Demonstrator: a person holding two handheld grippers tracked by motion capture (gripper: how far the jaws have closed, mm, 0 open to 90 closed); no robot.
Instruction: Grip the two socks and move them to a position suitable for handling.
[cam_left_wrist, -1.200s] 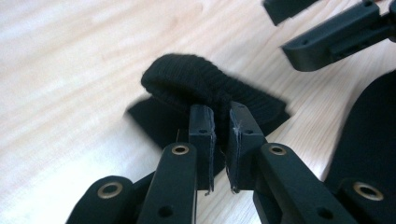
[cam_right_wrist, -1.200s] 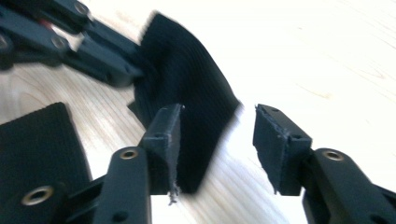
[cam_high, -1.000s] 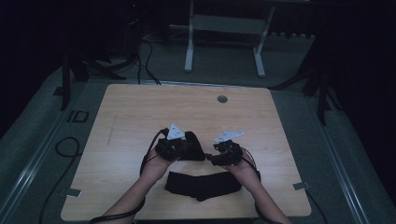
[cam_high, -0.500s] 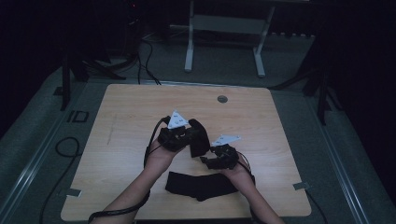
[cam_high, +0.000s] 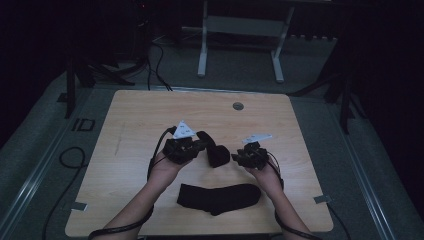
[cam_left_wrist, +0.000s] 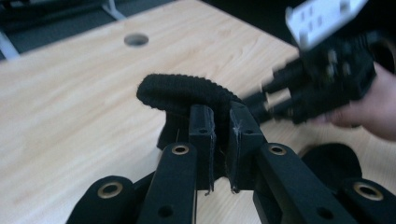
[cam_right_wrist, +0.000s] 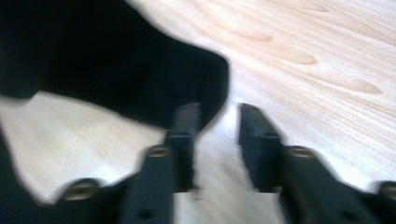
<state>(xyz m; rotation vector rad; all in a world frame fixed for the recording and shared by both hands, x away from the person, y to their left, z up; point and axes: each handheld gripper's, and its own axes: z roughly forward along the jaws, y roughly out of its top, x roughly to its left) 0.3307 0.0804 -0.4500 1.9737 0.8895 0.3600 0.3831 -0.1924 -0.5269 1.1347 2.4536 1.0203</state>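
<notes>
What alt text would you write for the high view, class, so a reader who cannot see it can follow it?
A person at a wooden table holds a black sock clamped in the left gripper, lifted off the surface. The right gripper, jaws apart, reaches toward the sock's hanging end. A second black sock lies flat near the table's front edge.

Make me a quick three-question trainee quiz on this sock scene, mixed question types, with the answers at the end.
1. True or false: the left hand-held gripper is shut on a black sock.
2. Where is the second sock? A) flat on the table near the person B) draped over the right hand-held gripper C) on the floor
3. Fill in: the right hand-held gripper's jaws stand apart with nothing but bare ____ between them.

Key: 1 true; 2 A; 3 table
</notes>
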